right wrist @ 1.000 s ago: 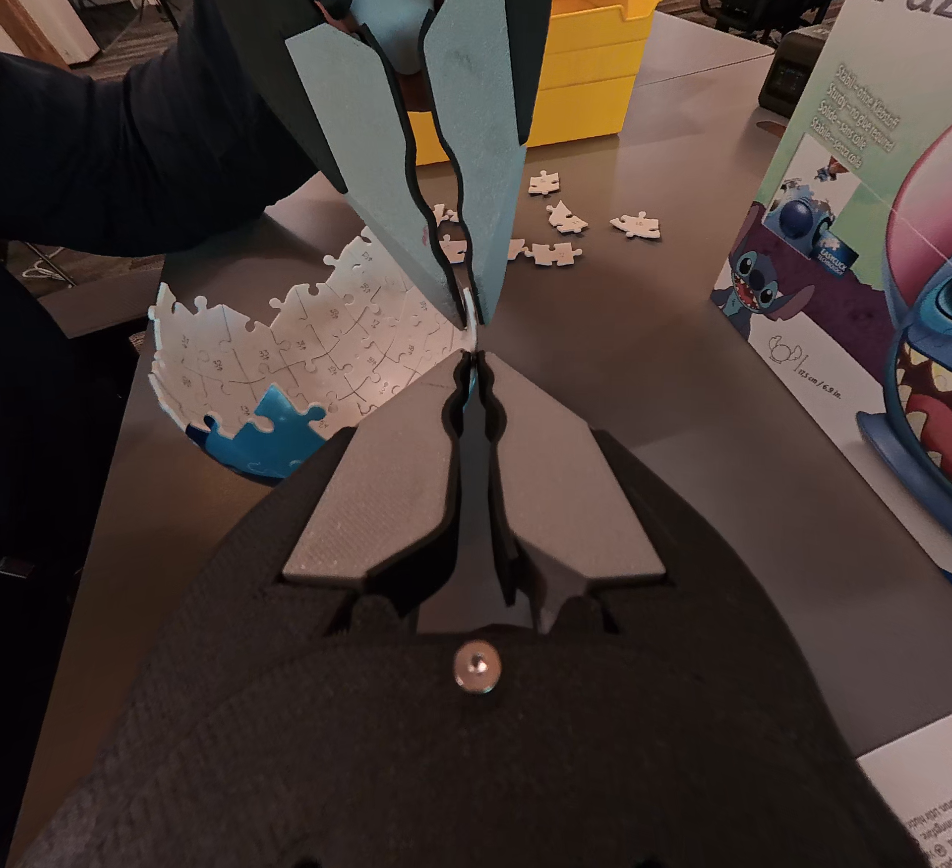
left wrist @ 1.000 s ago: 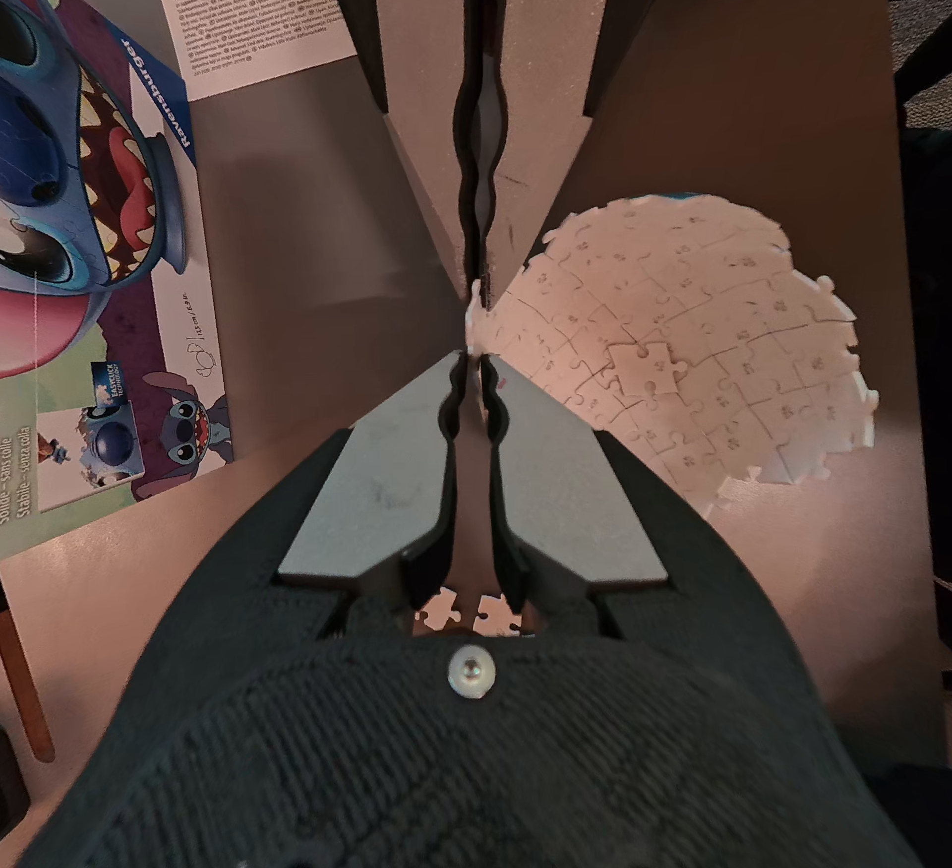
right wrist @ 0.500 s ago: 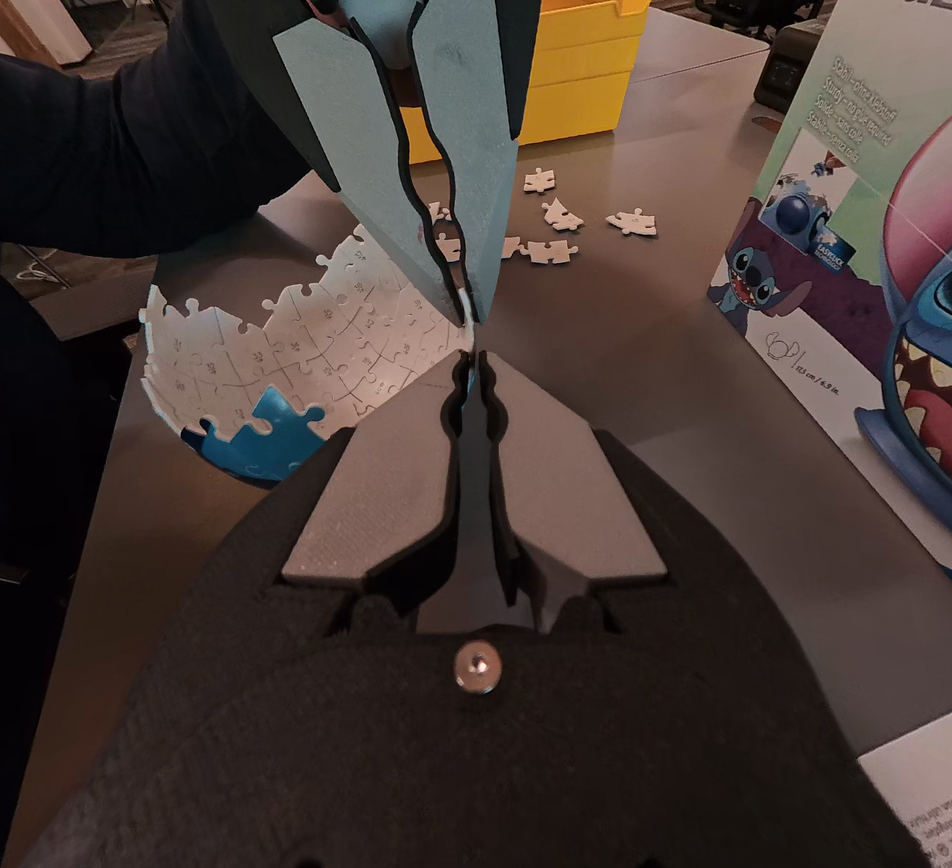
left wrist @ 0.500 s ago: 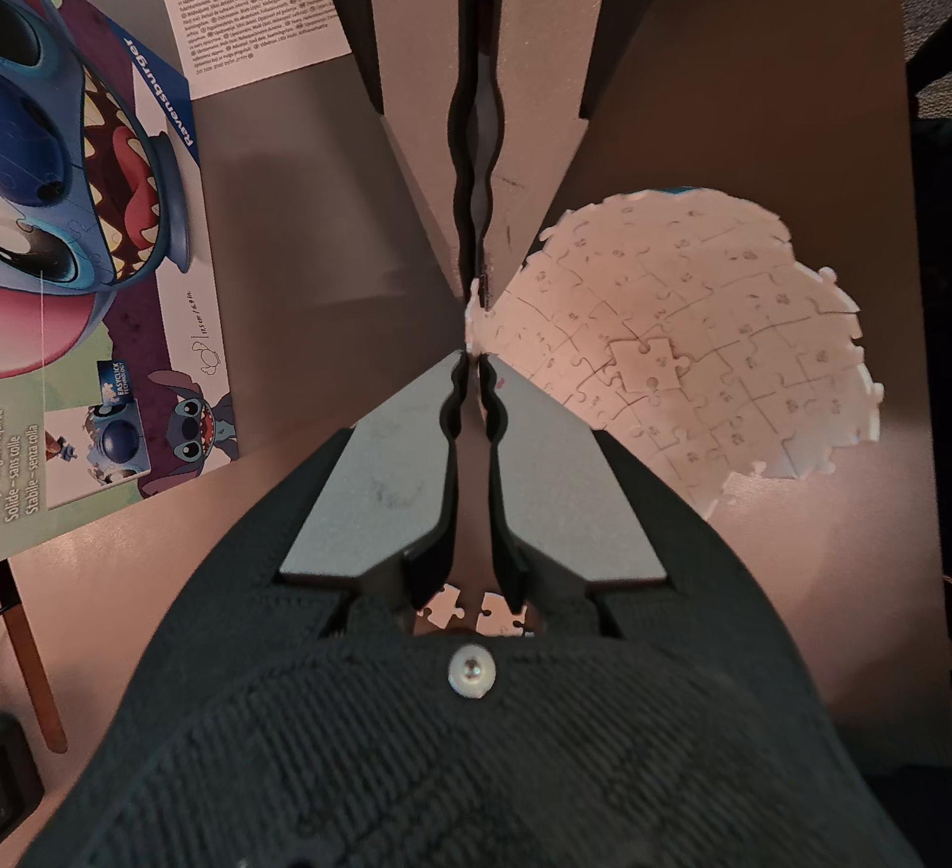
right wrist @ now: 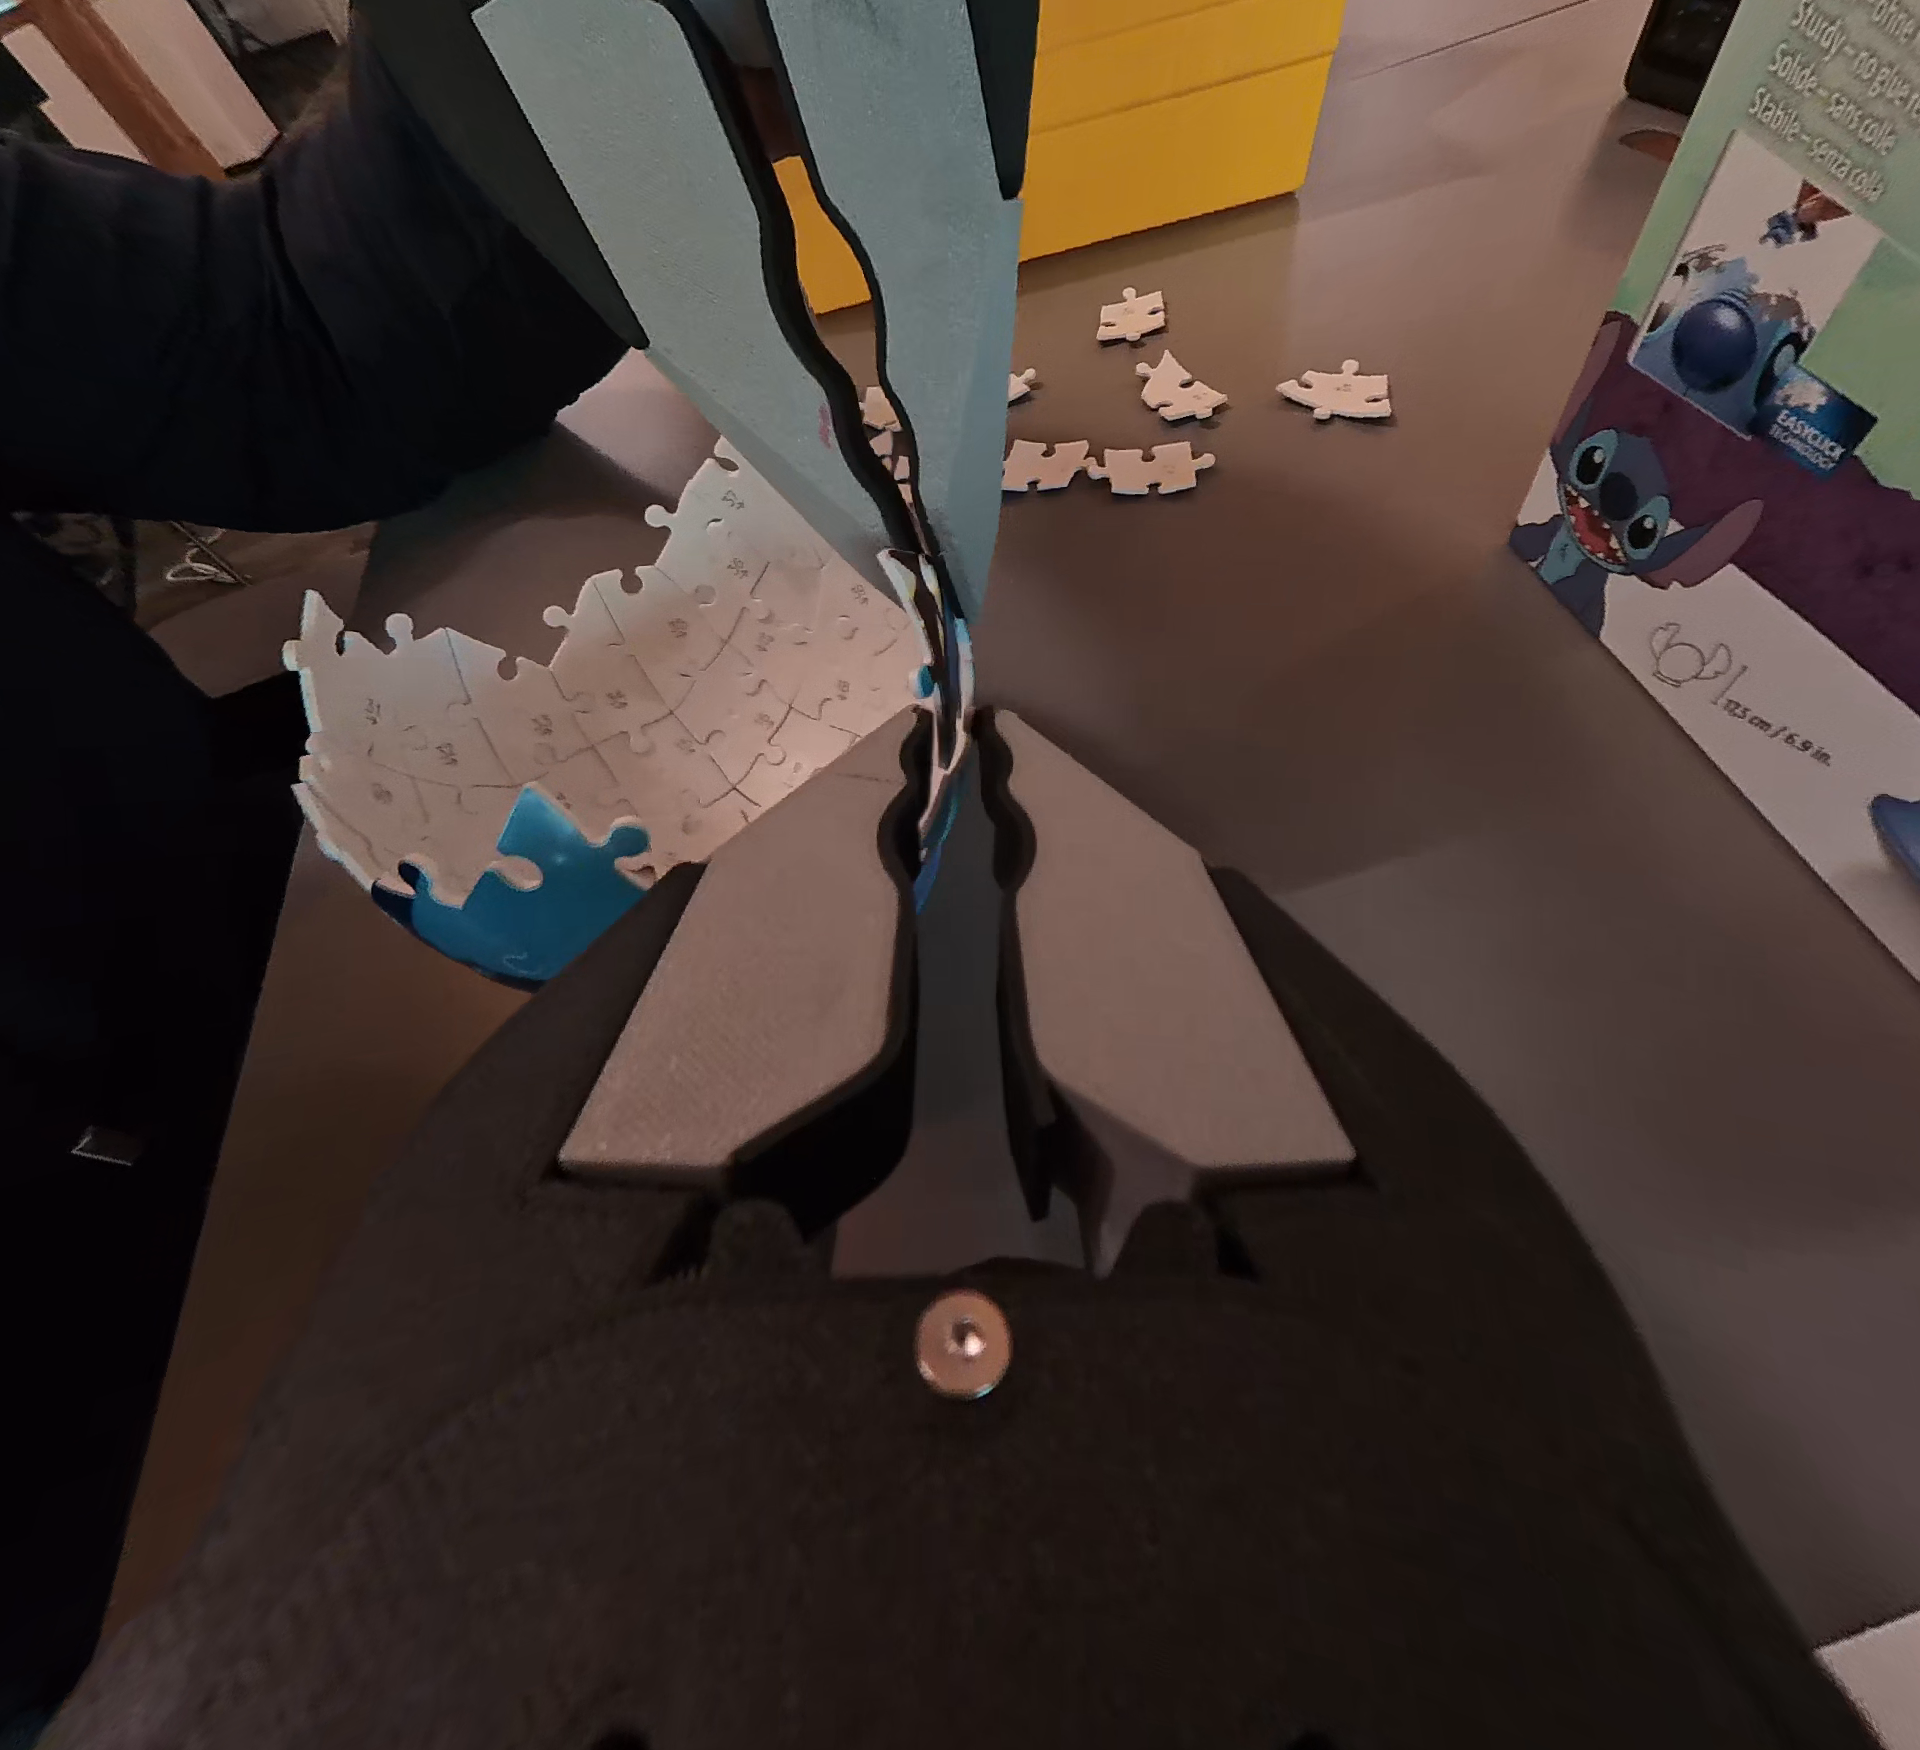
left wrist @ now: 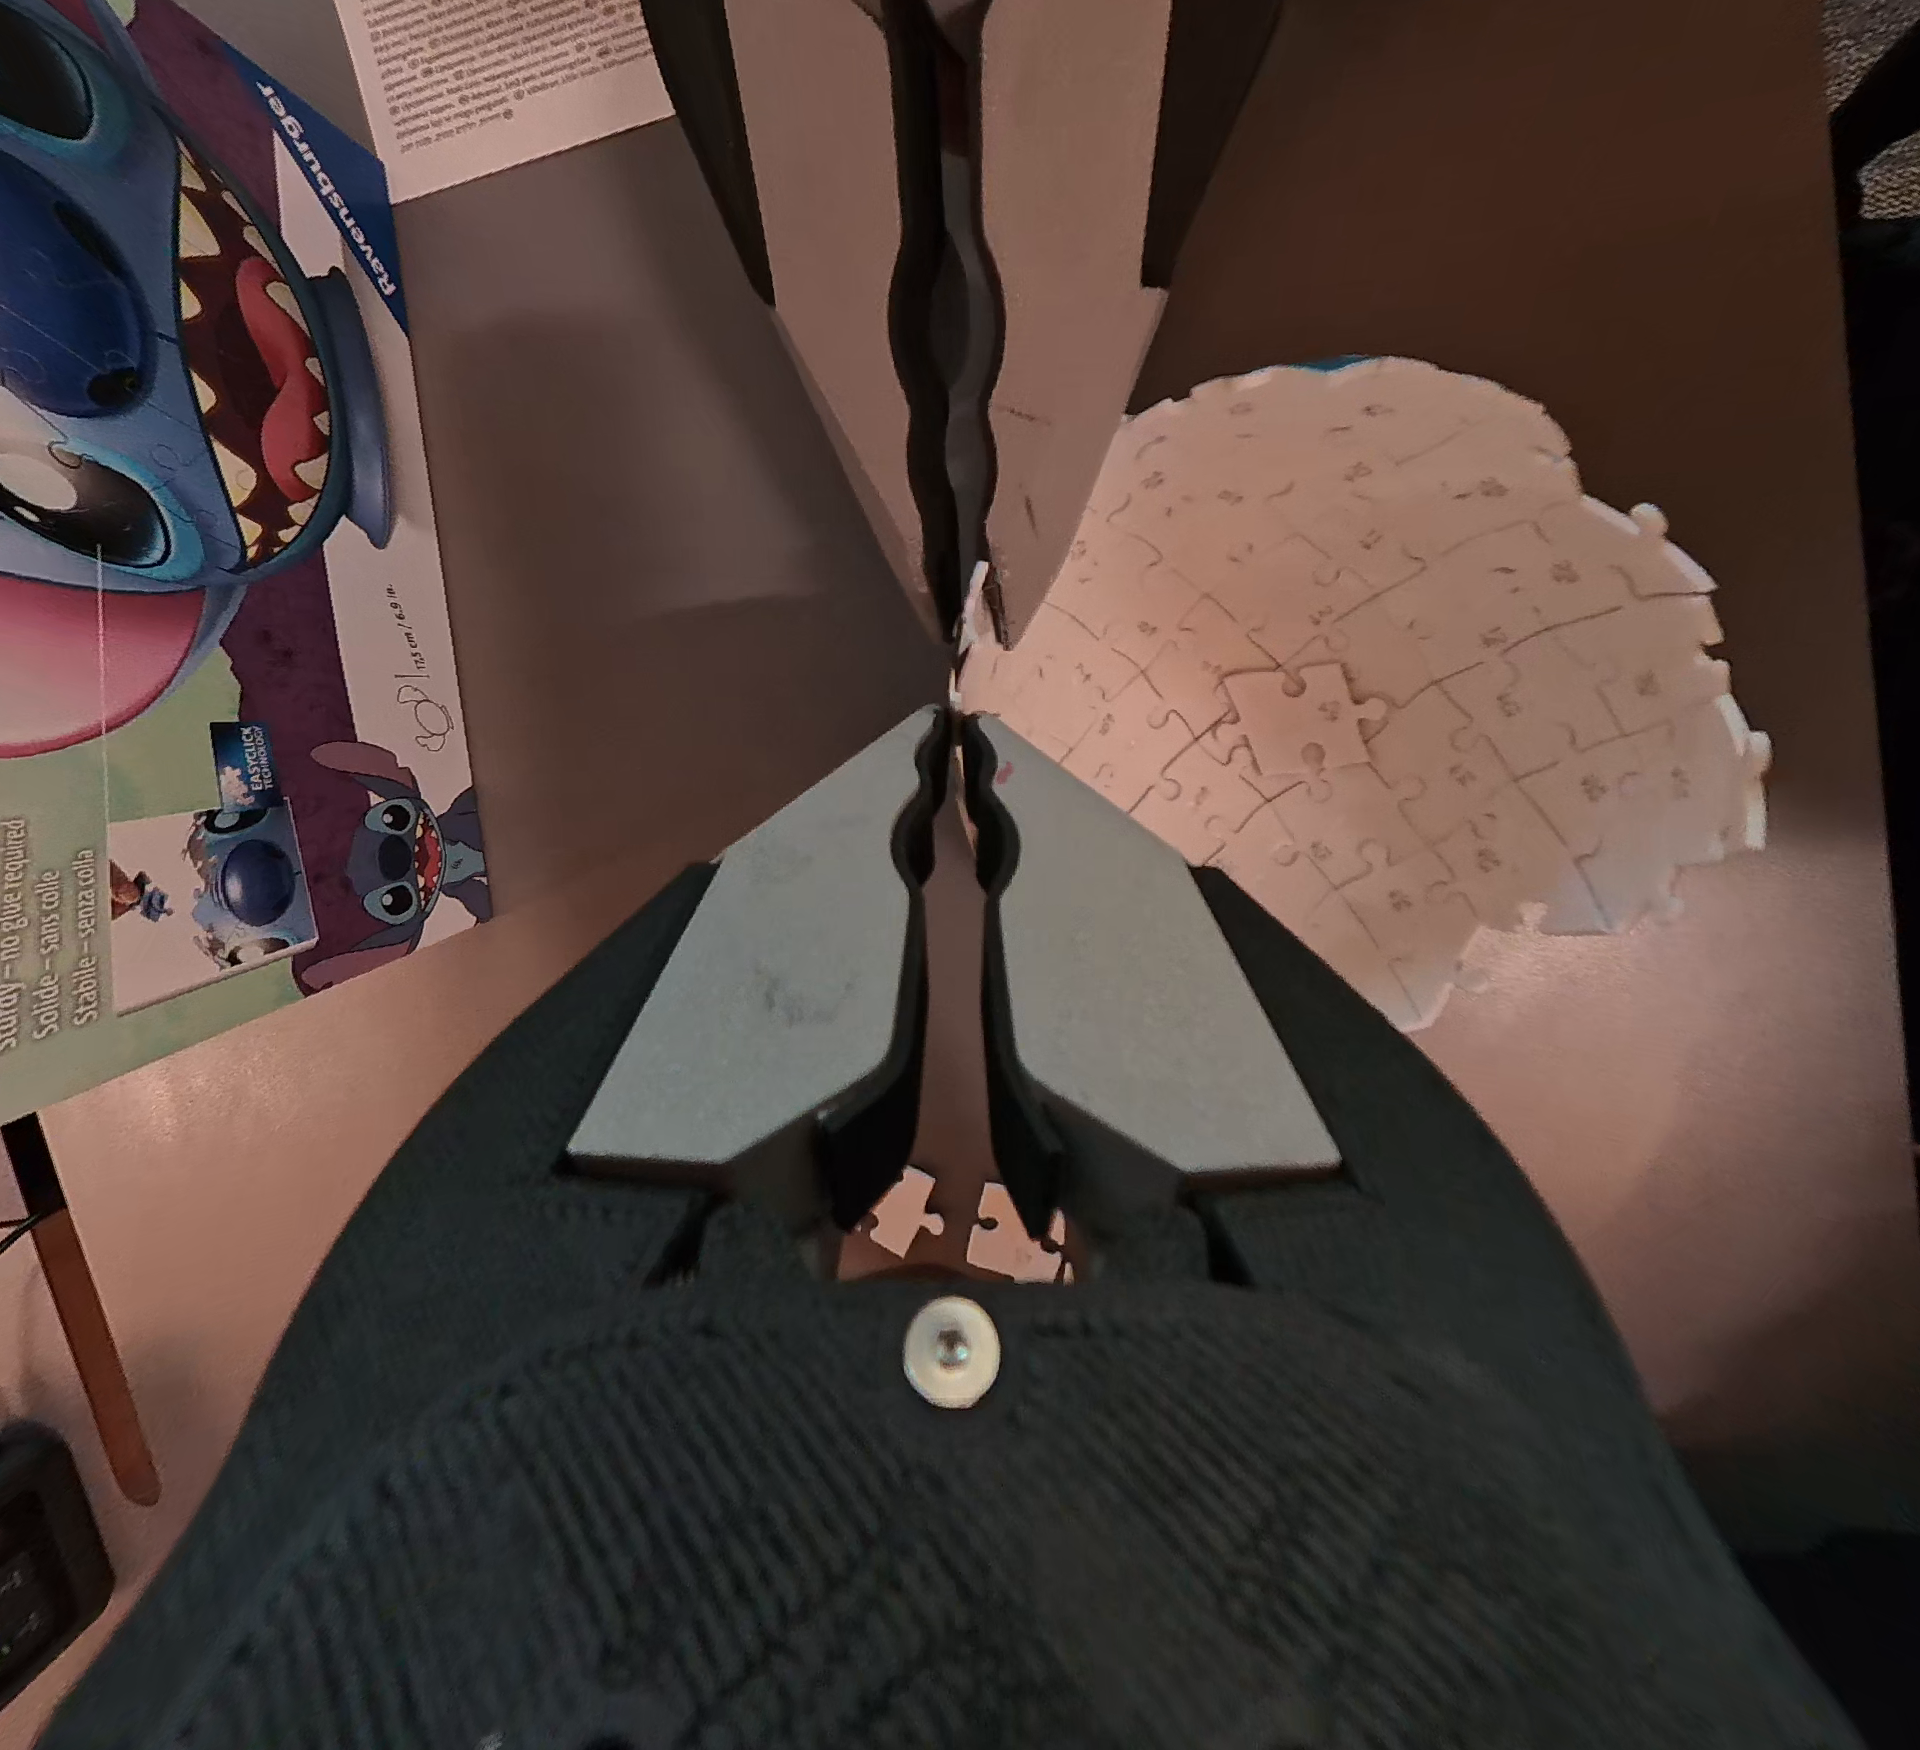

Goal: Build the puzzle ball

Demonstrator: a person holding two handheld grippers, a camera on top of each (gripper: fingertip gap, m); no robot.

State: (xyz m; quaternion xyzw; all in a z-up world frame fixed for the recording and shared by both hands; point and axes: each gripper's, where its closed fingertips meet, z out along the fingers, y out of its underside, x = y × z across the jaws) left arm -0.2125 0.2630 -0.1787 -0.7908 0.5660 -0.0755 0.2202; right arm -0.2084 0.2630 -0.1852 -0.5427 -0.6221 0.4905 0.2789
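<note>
1. Two grippers meet tip to tip in my left wrist view: my left gripper [left wrist: 956, 724] has its fingers nearly together, pinching the rim of the puzzle ball shell [left wrist: 1403, 661], and the right gripper [left wrist: 971, 614] comes down from the top, nipped on the same rim. The shell spreads away to the right of both tips, white inside up, off the table [left wrist: 1558, 194]. A loose-looking piece [left wrist: 1309, 713] lies inside the bowl. The puzzle box [left wrist: 208, 453] and a leaflet [left wrist: 499, 7] lie to the left.

2. From the right wrist view, my right gripper [right wrist: 951, 729] has the shell edge between almost closed fingers; the shell [right wrist: 582, 724] hangs to the left, blue outside [right wrist: 520, 900]. The left gripper [right wrist: 940, 578] points down from above. Spare pieces [right wrist: 1153, 464] lie beyond, before a yellow bin [right wrist: 1164, 38]. I judge either hand equally near; the other's fingers crowd the seam.
</note>
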